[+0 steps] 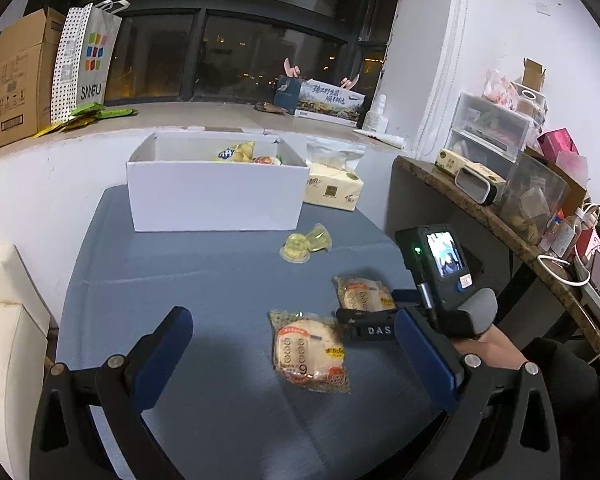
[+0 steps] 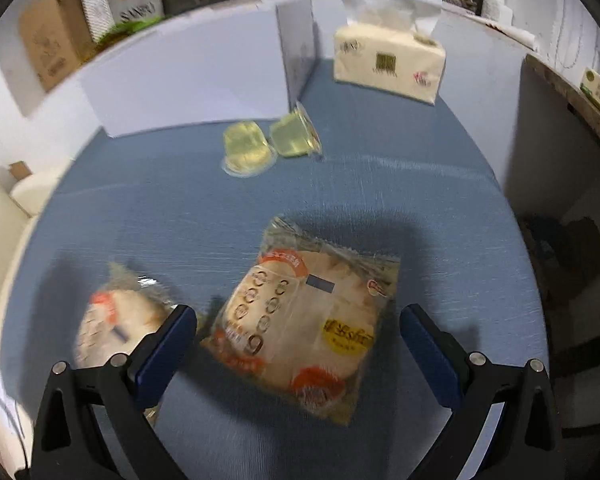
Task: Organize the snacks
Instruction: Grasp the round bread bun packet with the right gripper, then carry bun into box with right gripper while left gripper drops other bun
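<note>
Two wrapped round bread packets lie on the blue tabletop [image 1: 204, 280]. The nearer packet [image 1: 310, 350] shows between the spread fingers of my open left gripper [image 1: 292, 330], untouched. The farther packet [image 1: 362, 294] lies under the right gripper's housing [image 1: 444, 276], which a hand holds. In the blurred right wrist view my right gripper [image 2: 298, 332] is open, low over that packet [image 2: 308, 320], with a finger on each side; the other packet [image 2: 116, 320] lies to its left. Two yellow jelly cups [image 1: 306, 242] [image 2: 268, 144] rest before the white box [image 1: 216, 196] [image 2: 180, 80], which holds several snacks [image 1: 244, 152].
A tissue pack [image 1: 332, 188] [image 2: 388, 64] stands right of the box. A cluttered wooden shelf [image 1: 500, 216] borders the table on the right, a cream seat [image 1: 8, 320] on the left. A cardboard box [image 1: 20, 80] and a paper bag [image 1: 88, 56] sit on the windowsill.
</note>
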Tool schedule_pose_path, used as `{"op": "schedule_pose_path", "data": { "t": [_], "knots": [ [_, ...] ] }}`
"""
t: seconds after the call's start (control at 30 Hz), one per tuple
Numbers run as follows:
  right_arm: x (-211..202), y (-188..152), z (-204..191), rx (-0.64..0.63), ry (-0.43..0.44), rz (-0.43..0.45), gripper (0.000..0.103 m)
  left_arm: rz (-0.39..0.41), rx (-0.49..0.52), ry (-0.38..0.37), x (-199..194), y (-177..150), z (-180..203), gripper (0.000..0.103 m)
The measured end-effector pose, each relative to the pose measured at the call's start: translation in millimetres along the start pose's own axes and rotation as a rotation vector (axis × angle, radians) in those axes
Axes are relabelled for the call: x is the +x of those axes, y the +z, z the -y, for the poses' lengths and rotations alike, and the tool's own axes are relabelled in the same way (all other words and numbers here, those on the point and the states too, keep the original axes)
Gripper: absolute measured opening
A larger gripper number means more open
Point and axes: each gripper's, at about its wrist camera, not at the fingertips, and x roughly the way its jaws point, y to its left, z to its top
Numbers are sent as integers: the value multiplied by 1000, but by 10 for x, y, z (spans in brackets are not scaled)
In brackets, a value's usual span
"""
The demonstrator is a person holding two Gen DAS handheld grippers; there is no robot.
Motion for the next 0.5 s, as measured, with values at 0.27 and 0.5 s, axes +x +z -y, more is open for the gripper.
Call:
{"op": "schedule_pose_path", "data": {
  "t": [0.27, 0.5],
  "knots": [
    [90, 31, -8, -18, -66, 14, 103, -20, -18, 4, 51, -59, -63, 103],
    [15, 45, 86, -30, -48, 56, 79, -53, 13, 2, 128, -84, 7, 103]
  ]
}}
